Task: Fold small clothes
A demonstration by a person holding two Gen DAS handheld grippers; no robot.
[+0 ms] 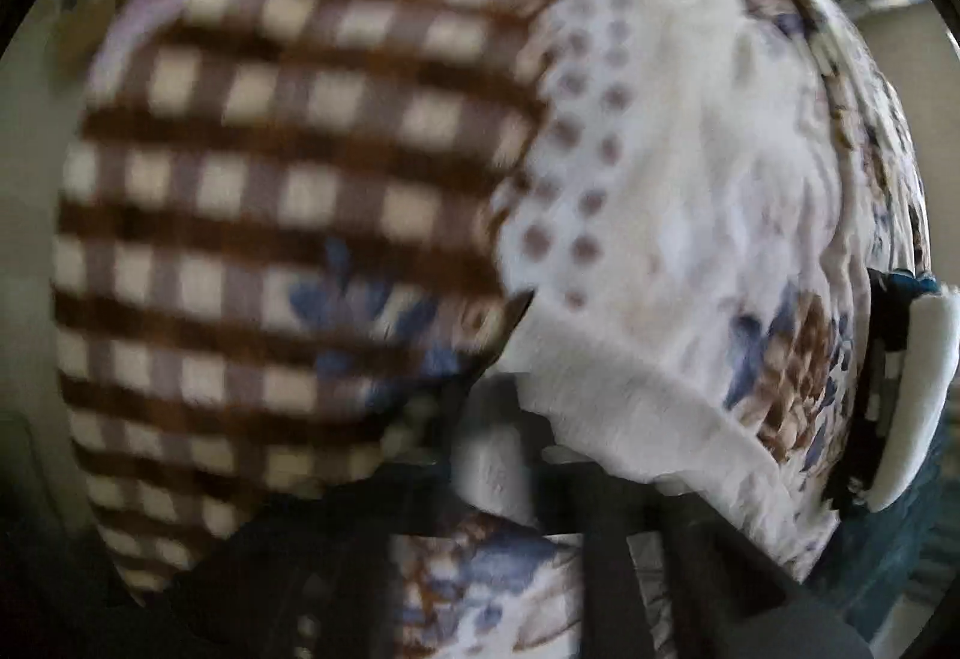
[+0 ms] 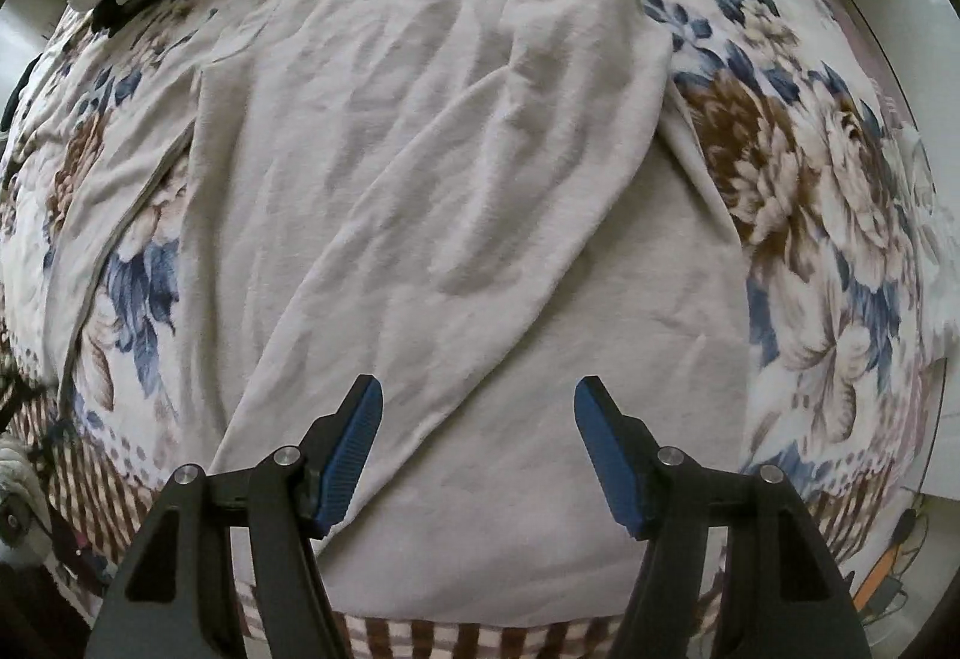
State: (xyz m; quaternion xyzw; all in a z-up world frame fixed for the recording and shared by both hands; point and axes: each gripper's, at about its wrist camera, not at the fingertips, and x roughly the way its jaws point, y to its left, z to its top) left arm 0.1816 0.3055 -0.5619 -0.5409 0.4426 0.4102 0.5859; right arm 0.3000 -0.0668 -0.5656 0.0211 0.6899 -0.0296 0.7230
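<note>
Currently the right hand-held gripper [image 2: 477,413], jaws wide and empty, hovers over a beige garment [image 2: 456,215] on the bed [image 2: 810,191]; pinch the folded sleeve's hem cleanly; left hand-held gripper's state unclear.

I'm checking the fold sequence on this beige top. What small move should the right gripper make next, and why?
Probably lower the open right gripper onto the garment's near hem and pinch it. One sleeve already lies folded across the body, and the open fingers hover just above the flat fabric on the floral blanket. The left wrist view is too blurred to show what the left gripper is doing.
</note>
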